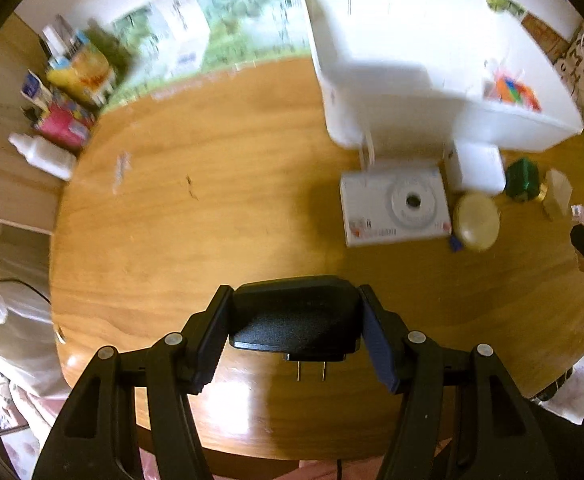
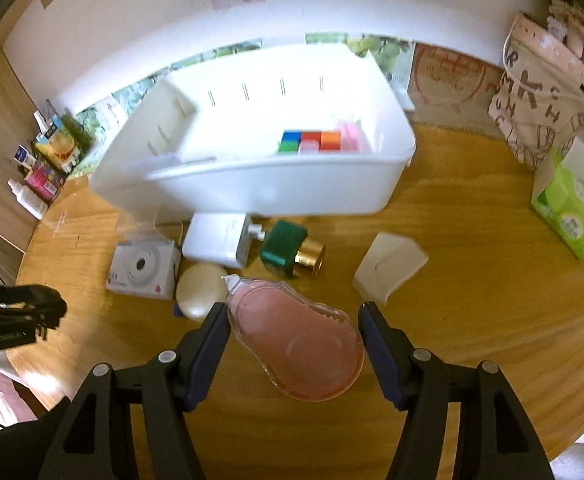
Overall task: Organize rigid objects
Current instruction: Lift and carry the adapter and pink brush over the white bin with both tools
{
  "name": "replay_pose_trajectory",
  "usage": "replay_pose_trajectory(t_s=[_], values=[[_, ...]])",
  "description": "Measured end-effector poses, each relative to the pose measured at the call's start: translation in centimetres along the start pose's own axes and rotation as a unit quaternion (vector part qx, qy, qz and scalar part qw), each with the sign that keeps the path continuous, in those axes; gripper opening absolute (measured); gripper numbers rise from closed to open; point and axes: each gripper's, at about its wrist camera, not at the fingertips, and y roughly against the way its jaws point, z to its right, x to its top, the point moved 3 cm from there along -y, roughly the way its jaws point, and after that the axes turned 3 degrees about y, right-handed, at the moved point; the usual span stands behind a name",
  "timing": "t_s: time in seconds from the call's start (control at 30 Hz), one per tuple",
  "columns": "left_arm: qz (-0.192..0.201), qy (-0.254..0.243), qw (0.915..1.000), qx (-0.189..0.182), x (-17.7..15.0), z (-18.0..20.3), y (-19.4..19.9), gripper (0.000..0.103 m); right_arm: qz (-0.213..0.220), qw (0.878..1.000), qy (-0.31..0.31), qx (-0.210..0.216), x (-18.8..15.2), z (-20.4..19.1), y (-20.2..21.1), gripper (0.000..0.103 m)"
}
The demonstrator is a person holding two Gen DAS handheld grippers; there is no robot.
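Note:
My left gripper (image 1: 295, 292) is shut on a black power adapter (image 1: 296, 320), whose two plug prongs point back toward the camera, above the round wooden table (image 1: 191, 220). In the right wrist view my right gripper (image 2: 292, 312) is shut on a clear flat bottle of pink liquid (image 2: 300, 348), its white cap pointing away to the upper left. A white storage bin (image 2: 251, 188) stands at the back of the table with coloured blocks (image 2: 312, 140) in its right end. The left gripper shows at the right wrist view's left edge, still gripping the adapter (image 2: 31, 316).
In front of the bin lie a white camera box (image 2: 143, 270), a cream oval case (image 2: 201, 290), a white box (image 2: 217, 240), a green bottle with a gold cap (image 2: 287, 248) and a white folded carton (image 2: 390, 268). A green tissue box (image 2: 572, 216) stands at the right, small packages (image 1: 67, 92) at the far left.

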Motion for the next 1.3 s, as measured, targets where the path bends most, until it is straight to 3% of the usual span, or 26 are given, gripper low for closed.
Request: replay_pose_trajectory(t_s=[0.27,0.53,0.83,1.3], values=[[0.053,-0.006,0.9986,0.002,4.0,0.8,3.8,0.065,0.037,0.999,0.024,-0.003,3.0,-0.7,1.6,0.066],[0.104,-0.024,0.9942,-0.014,6.9,2.1,6.6,0.065,0.102,0.994,0.049,-0.009,6.2,-0.9,3.8,0.066],[0.175,-0.029,0.9827,-0.053,9.3,4.0,8.8,0.065,0.165,0.985,0.054,-0.009,8.7,-0.4,5.1,0.066],[0.249,-0.015,0.9628,-0.104,11.4,5.8,7.6,0.065,0.249,0.966,0.063,-0.006,10.1,0.2,3.8,0.067]])
